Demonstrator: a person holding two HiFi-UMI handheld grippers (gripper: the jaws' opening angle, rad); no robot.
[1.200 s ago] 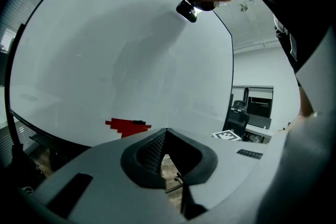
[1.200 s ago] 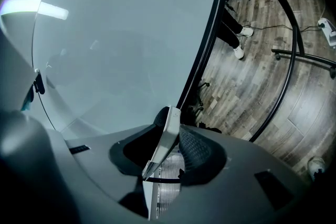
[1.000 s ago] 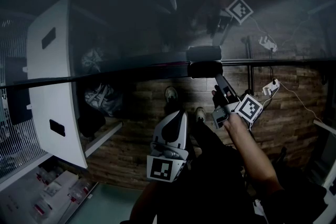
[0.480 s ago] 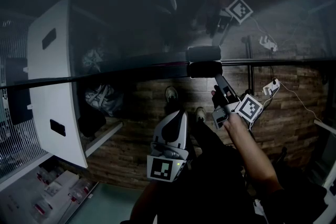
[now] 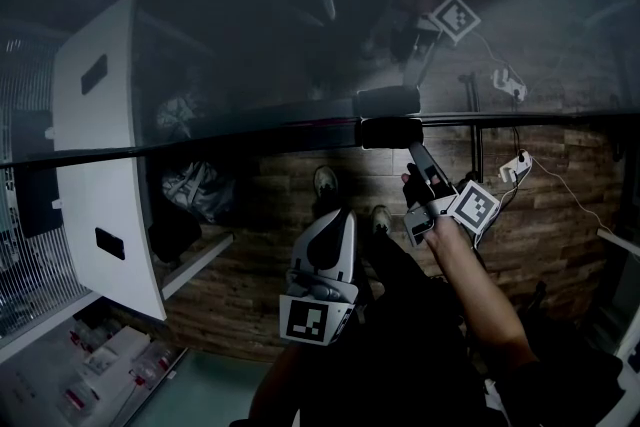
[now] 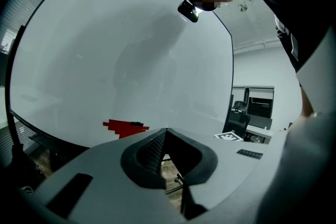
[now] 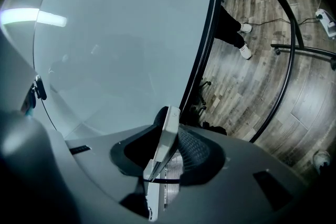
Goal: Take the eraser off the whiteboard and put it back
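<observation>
The whiteboard [image 5: 250,65] stands right in front of me, and its dark lower edge crosses the head view. The eraser [image 5: 390,131], a dark block, sits against that edge with its reflection just above it. My right gripper [image 5: 418,155] reaches up to the eraser and is shut on it. In the right gripper view the eraser [image 7: 167,136] shows edge-on as a pale slab between the jaws, close to the whiteboard [image 7: 121,44]. My left gripper [image 5: 345,217] hangs lower, shut and holding nothing. Its tips [image 6: 166,131] meet before the whiteboard [image 6: 121,60], which bears a red mark [image 6: 125,126].
A white cabinet panel [image 5: 100,155] stands at the left. The floor [image 5: 560,215] is wood planks, with a power strip [image 5: 516,165] and cables on it at the right. The board's black stand [image 7: 287,60] curves over the floor. An office chair [image 6: 239,115] sits beyond the board.
</observation>
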